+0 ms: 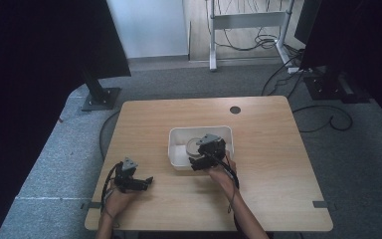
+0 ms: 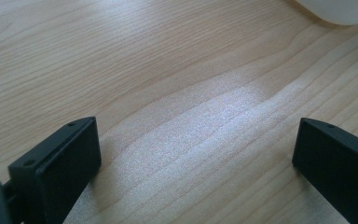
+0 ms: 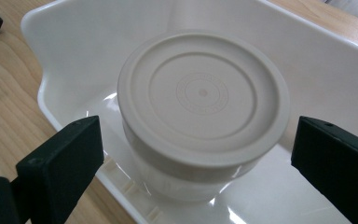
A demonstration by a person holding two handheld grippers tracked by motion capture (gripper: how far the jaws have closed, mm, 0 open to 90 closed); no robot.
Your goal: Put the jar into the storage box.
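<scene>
Risk for the tub: the round tub (image 3: 200, 116) with its cream lid (image 3: 203, 93) sat inside the white bin (image 1: 175, 144). If the right tool (image 3: 191, 154) closed on the lid and not on the tub's side below it, the lid might have popped off or the tub might have slipped.
Risk for the bin: the bin looked light. A push from one jaw against its wall could have made it slide on the surface (image 1: 268, 169), I think.
Risk of a bump: the near wall of the bin lay right under the right tool's jaws. Going lower without care could have knocked a jaw on the rim.
Where the tub was: in the bin, near the middle of the surface, standing up straight with its lid on.
Right tool: its jaws were wide apart, one on each side of the tub, with gaps to both. It held nothing.
Right hand pose: in the high view the right hand (image 1: 222, 172) reached forward from the near edge, and the right tool hung over the near part of the bin, tipped down toward the tub.
Left tool: the left tool (image 2: 196, 158) also stood wide, with bare wood between its jaws. It held nothing.
Left hand pose: the left hand (image 1: 119, 198) sat low near the front left of the surface, well apart from the bin. Its tool pointed across the wood toward the bin, whose corner showed at the top of the left gripper view.
</scene>
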